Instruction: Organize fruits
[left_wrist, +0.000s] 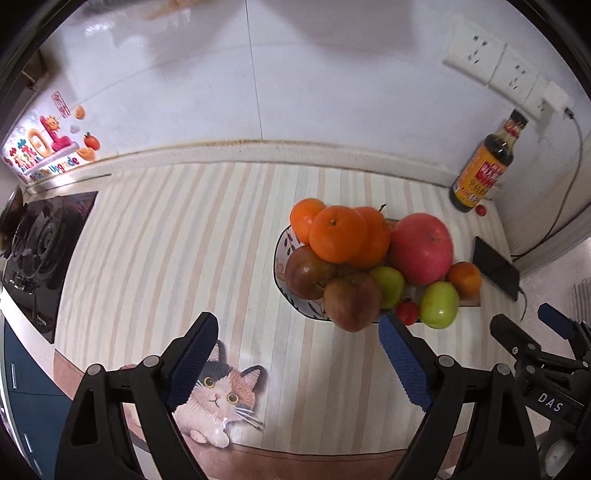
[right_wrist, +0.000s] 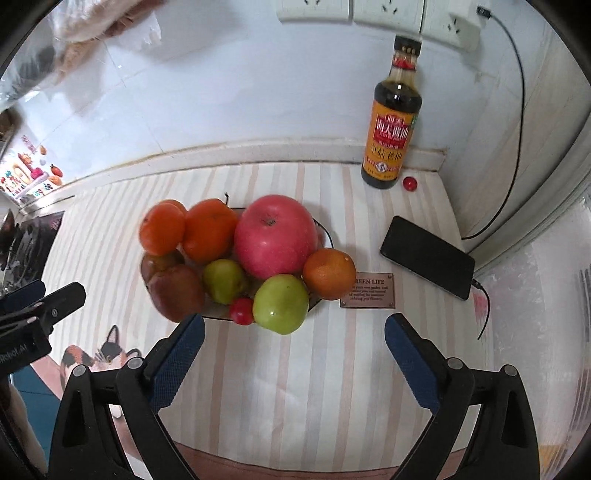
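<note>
Fruit plate (right_wrist: 325, 232) on a striped table mat (right_wrist: 295, 369), seen from both wrist cameras, each angled steeply down. The plate carries a heaped pile: a large pink-red apple (right_wrist: 275, 236) at the centre, three oranges (left_wrist: 338, 234) stacked toward the left rear, two dark red apples (left_wrist: 352, 304) at the left front, two green fruits (right_wrist: 280, 303) at the front, and a small red cherry tomato (right_wrist: 242, 311) wedged between a dark apple and the nearer green fruit. A fourth orange (right_wrist: 329, 273) rests at the plate's right edge, touching the large apple. The left gripper (left_wrist: 295, 362) hovers above the mat short of the plate, its jaws spread with nothing between them; its right fingertip lies just before the nearest dark apple in the picture, and contact cannot be told. The right gripper (right_wrist: 295, 362) likewise hangs above bare mat with its jaws spread wide and empty, the plate just beyond its fingertips. Behind the plate a soy sauce bottle (right_wrist: 391, 122) stands upright against the tiled wall (right_wrist: 221, 92), with a second cherry tomato (right_wrist: 409, 183) lying just beside its base. A dark phone (right_wrist: 426, 256) lies flat to the right of the plate, a cable (right_wrist: 517, 110) running from it up to the wall sockets (left_wrist: 495, 62). A cat figure (left_wrist: 221, 398) is printed on the mat's near edge, and a gas hob (left_wrist: 40, 251) occupies the far left.
</note>
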